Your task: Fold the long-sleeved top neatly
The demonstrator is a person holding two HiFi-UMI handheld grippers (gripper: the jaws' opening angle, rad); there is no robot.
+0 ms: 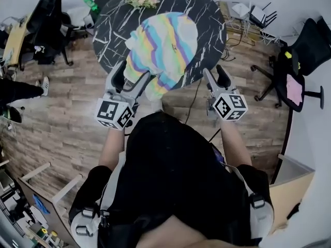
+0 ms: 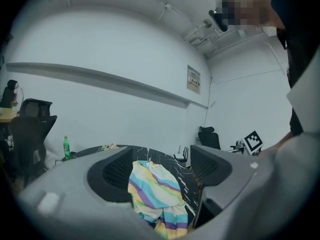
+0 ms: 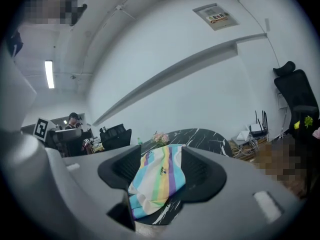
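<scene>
both sets of jaws stand apart with nothing clamped: left gripper (image 1: pixel 135 71) (image 2: pixel 160 166), right gripper (image 1: pixel 214 70) (image 3: pixel 160 166). the long-sleeved top (image 1: pixel 165 43) (image 2: pixel 152 189) (image 3: pixel 157 176) lies just ahead of them, nearer the left one. it is a soft bunched heap in pastel stripes, and its near end droops over the table (image 1: pixel 207 14) rim. the table is round, glossy black with white marble veins. only the head view gives us the heap's full rounded outline and the wood plank floor (image 1: pixel 62 112). the left gripper view alone catches the drooping end from the side. the right gripper view shows the pink flowers (image 3: pixel 160 137) beyond its jaws.
</scene>
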